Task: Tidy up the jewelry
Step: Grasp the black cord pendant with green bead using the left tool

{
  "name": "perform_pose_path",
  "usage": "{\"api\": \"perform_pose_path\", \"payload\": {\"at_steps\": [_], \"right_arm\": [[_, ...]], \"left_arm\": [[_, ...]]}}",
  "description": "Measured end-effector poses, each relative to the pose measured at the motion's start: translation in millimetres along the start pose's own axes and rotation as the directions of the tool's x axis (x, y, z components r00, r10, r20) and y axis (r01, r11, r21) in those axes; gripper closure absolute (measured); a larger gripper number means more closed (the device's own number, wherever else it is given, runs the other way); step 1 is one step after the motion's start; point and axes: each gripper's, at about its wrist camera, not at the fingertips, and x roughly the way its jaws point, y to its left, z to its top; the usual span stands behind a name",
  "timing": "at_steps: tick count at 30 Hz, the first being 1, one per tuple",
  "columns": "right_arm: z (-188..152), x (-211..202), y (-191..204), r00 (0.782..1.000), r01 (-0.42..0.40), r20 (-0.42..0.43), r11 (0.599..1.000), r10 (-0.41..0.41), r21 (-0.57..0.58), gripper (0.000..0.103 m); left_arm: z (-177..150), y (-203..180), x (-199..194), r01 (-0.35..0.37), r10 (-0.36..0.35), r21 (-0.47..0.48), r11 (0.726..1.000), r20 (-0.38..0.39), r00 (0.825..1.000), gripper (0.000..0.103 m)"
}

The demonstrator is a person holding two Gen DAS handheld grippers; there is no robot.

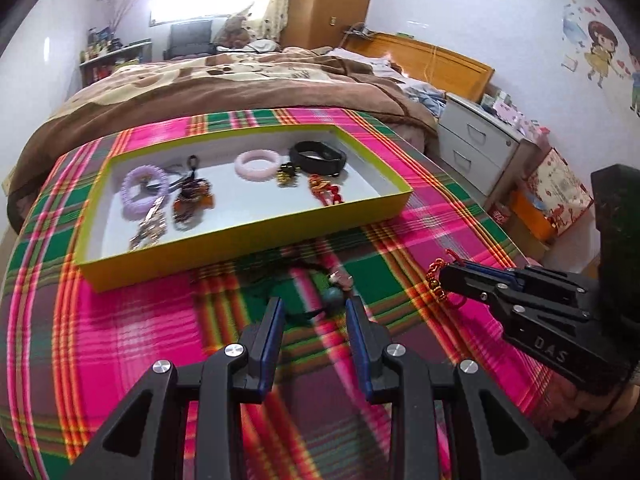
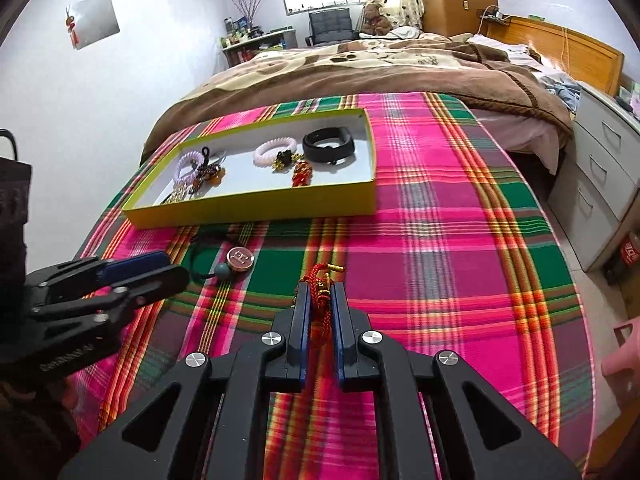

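Note:
A yellow-walled tray [image 1: 256, 240] [image 2: 256, 206] on the plaid cloth holds several pieces: a purple bracelet [image 1: 142, 192], a pink bracelet [image 1: 256, 164] [image 2: 274, 152], a black band [image 1: 318, 156] [image 2: 329, 145] and red and gold charms. A black cord necklace with a round copper pendant [image 2: 240, 258] and a grey-green bead [image 1: 335, 295] lies in front of the tray. My left gripper [image 1: 314, 308] [image 2: 172, 270] is open, just short of that bead. My right gripper [image 2: 320, 292] [image 1: 446, 276] is shut on a red knotted cord charm [image 2: 320, 280] [image 1: 436, 280], right of the necklace.
The table with the pink, green and grey plaid cloth [image 2: 440, 240] stands against a bed with a brown blanket [image 2: 360, 72]. White drawers [image 2: 600, 168] stand at the right past the table edge. A pink object [image 2: 622, 356] shows at the right edge.

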Motion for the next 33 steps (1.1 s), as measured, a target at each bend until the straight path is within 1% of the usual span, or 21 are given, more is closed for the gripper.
{"api": "perform_pose_path", "payload": {"at_steps": [2,4,5,7,9,14,18,21,23,25,26,28,33], "right_arm": [[1,-3,-3,1.000,0.002,0.006,1.000,-0.002,-0.002,0.094],[1,-3,-6,1.000,0.002,0.006,1.000,-0.002,0.000,0.094],[1,-4,-7,1.000,0.000,0.005,1.000,0.000,0.002,0.094],[1,-3,-10,1.000,-0.002,0.003,1.000,0.002,0.006,0.094],[1,-3,-13,1.000,-0.006,0.005,1.000,0.006,0.009,0.094],[3,-4,-16,1.000,-0.010,0.007,1.000,0.010,0.010,0.094],[3,-4,-18,1.000,-0.013,0.011,1.000,0.013,0.014,0.094],[5,-3,-18,1.000,-0.016,0.008,1.000,0.016,0.018,0.094],[5,-2,-18,1.000,-0.016,0.008,1.000,0.016,0.017,0.094],[6,-2,-17,1.000,-0.015,0.009,1.000,0.015,0.014,0.094],[6,-2,-17,1.000,-0.016,0.009,1.000,0.015,0.014,0.094],[7,-2,-16,1.000,-0.014,0.009,1.000,0.014,0.013,0.094],[8,-2,-14,1.000,-0.012,0.008,1.000,0.012,0.014,0.094]], "left_arm": [[5,-4,5,-0.010,0.010,0.002,1.000,-0.002,1.000,0.072],[8,-8,9,-0.006,0.006,0.012,1.000,-0.003,1.000,0.072],[11,-10,14,0.000,0.001,0.016,1.000,-0.015,1.000,0.072],[13,-13,20,-0.014,0.015,0.019,1.000,-0.026,1.000,0.072],[14,-19,24,-0.027,0.028,0.042,0.999,-0.022,0.999,0.072],[12,-22,39,-0.057,0.060,0.043,0.997,-0.072,0.996,0.072],[10,-24,39,-0.068,0.073,0.062,0.996,-0.066,0.995,0.072],[9,-23,38,-0.065,0.069,0.060,0.996,-0.066,0.995,0.072],[9,-23,38,-0.076,0.080,0.063,0.995,-0.062,0.995,0.073],[8,-23,37,-0.077,0.081,0.069,0.995,-0.059,0.995,0.076],[8,-22,37,-0.076,0.080,0.067,0.995,-0.056,0.995,0.083],[8,-20,35,-0.069,0.072,0.061,0.996,-0.056,0.996,0.090],[6,-20,31,-0.073,0.076,0.061,0.995,-0.047,0.996,0.090]]}}
